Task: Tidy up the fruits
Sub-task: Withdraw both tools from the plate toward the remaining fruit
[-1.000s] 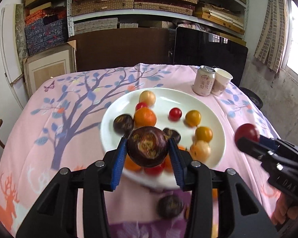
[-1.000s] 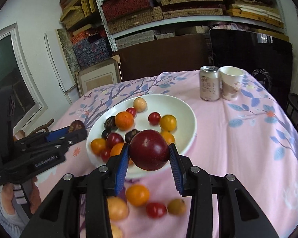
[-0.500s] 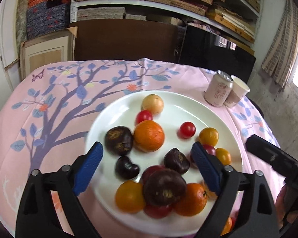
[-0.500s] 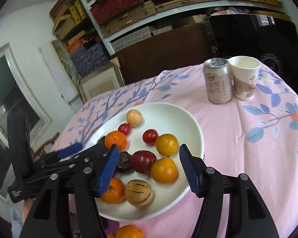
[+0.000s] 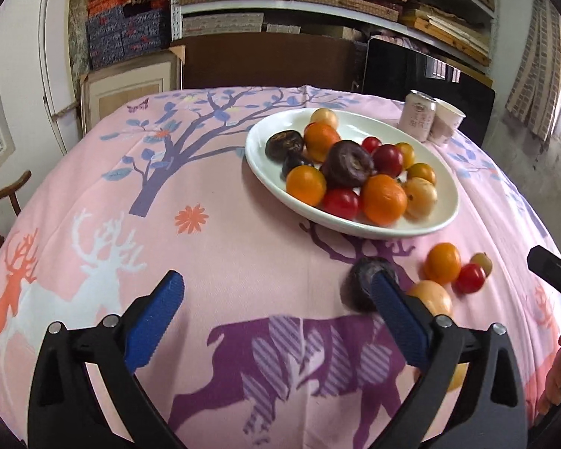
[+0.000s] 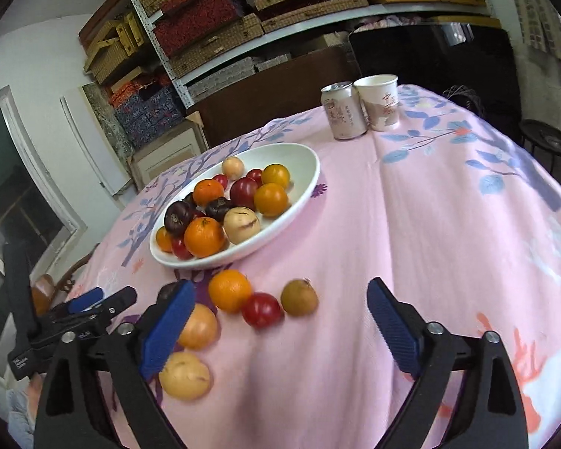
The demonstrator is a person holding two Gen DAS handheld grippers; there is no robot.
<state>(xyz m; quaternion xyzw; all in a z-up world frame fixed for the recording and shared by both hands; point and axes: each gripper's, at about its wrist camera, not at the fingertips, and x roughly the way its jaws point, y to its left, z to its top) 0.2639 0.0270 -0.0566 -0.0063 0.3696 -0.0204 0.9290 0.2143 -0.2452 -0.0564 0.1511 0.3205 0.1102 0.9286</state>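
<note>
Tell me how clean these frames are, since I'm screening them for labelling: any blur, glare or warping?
Left wrist view: strong fisheye bowing, dark corners, blown-out window at the right edge, white plate sharp. Right wrist view: same warping, shelves curved; red tomato on the cloth slightly soft, can crisp.
</note>
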